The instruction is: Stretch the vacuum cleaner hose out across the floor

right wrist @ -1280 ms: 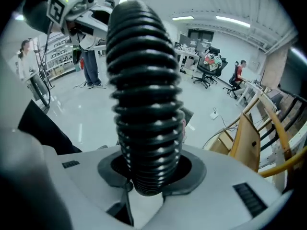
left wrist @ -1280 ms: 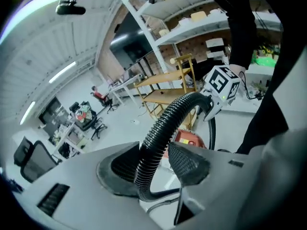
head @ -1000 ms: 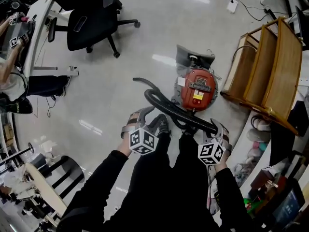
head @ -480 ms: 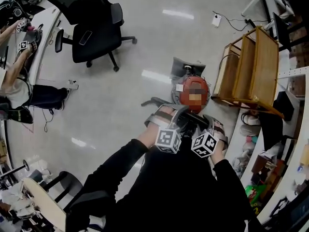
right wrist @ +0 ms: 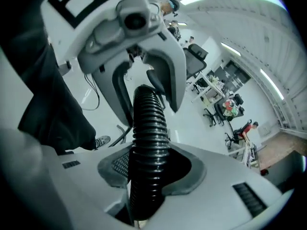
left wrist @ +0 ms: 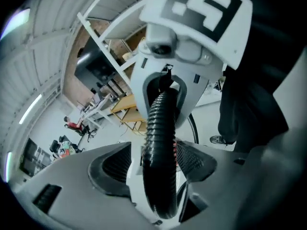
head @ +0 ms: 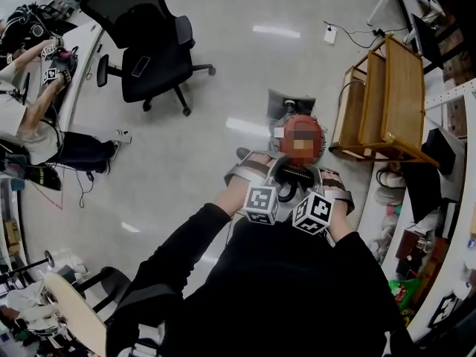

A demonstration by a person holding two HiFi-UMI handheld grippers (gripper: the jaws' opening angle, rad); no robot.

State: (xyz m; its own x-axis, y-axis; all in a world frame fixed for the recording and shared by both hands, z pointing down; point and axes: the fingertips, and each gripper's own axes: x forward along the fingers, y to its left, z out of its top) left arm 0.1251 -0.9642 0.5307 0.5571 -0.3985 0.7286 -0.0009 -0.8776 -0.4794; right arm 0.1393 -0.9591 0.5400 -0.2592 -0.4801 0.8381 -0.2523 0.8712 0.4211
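The red vacuum cleaner (head: pixel 285 134) stands on the floor just ahead of my feet, partly under a mosaic patch. Its black ribbed hose (head: pixel 294 175) rises from it to both grippers, which are held side by side close to my body. My left gripper (left wrist: pixel 153 163) has just been opening. The hose (left wrist: pixel 160 152) runs between its jaws, and a gap shows at the left pad (left wrist: pixel 112 169). My right gripper (right wrist: pixel 146 169) is shut on the hose (right wrist: pixel 148 143), its pads pressing the ribs. Each gripper view shows the other gripper right ahead on the same hose.
A black office chair (head: pixel 152 58) stands at the back left. A wooden shelf unit (head: pixel 394 99) is on the right, with clutter along that wall. A seated person (head: pixel 30 125) is at the left desk. A power strip (head: pixel 329 34) with cables lies at the back.
Both grippers have risen and come together from a spread hold on the hose. The hose came up with them. The left jaws have spread off the hose.
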